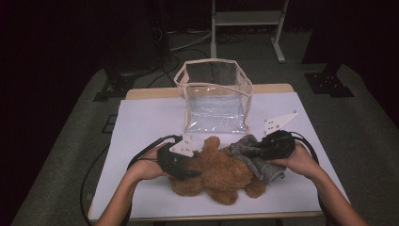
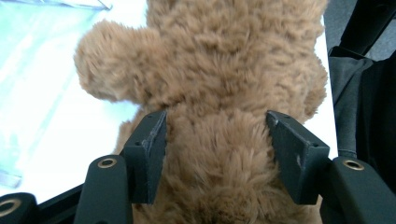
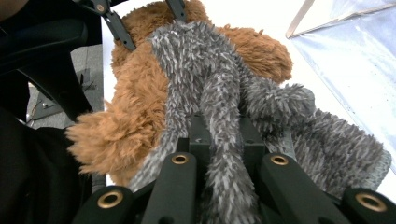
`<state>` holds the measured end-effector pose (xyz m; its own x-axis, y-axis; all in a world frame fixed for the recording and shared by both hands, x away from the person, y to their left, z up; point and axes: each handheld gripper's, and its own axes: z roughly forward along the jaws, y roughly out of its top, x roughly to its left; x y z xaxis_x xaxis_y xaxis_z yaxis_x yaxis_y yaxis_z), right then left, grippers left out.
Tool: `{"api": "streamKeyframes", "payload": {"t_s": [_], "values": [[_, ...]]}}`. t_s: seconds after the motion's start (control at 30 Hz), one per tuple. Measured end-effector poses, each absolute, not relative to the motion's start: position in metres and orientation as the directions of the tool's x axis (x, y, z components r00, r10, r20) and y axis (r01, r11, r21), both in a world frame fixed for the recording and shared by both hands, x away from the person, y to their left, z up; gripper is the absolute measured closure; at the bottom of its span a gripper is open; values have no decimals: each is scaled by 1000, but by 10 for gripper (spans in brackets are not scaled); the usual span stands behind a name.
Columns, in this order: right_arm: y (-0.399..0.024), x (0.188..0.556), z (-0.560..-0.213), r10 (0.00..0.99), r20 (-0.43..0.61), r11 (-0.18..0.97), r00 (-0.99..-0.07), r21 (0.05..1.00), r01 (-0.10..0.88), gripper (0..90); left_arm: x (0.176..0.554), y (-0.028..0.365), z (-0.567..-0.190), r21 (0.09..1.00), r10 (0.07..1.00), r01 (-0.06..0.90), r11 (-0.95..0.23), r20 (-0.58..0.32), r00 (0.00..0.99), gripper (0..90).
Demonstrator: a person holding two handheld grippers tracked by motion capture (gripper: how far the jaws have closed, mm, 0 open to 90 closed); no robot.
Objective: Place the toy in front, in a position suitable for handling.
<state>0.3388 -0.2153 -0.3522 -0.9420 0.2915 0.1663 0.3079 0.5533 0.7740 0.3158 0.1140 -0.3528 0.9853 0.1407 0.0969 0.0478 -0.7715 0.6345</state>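
Claw work is split between two soft toys: the left claw (image 2: pixel 215 135) stands part-spread astride the brown teddy bear's (image 1: pixel 221 172) body, its jaws flanking the plush on either side, and whether the pads press into the fur or merely brush it is hard to tell; the right claw (image 3: pixel 219 140) is pressed together on a long limb of the grey plush toy (image 1: pixel 254 155), which drapes over the bear. In the high view both toys lie near the front edge of the white surface (image 1: pixel 141 127), at about 6 o'clock from the clear plastic bag (image 1: pixel 214 94), which stands upright and open-topped toward 12 o'clock, well apart from the claws. As a judgement, the work looks like packing the toys into that bag, and it is at an early stage: the grey toy is gripped but rests on the bear, the bear is on the surface, and the bag seems to hold nothing yet, though its clear walls and glare make that uncertain. Left to do: lift each toy clear of the other, carry it toward 12 o'clock and drop it in. Hidden or unclear: the grey toy's head and overall shape, the bear's face, and the right claw's pads, buried in grey fur.
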Motion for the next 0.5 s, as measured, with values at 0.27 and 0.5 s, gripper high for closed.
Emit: {"api": "streamKeyframes", "payload": {"t_s": [0.27, 0.5], "values": [[-186, 343, -355, 253, 171, 548, -952, 786, 287, 802, 314, 103, -346, 656, 98, 12, -755, 95, 991, 395], [-174, 339, -365, 229, 178, 573, -957, 770, 280, 802, 312, 106, -359, 633, 102, 37, -773, 67, 993, 423]]}}
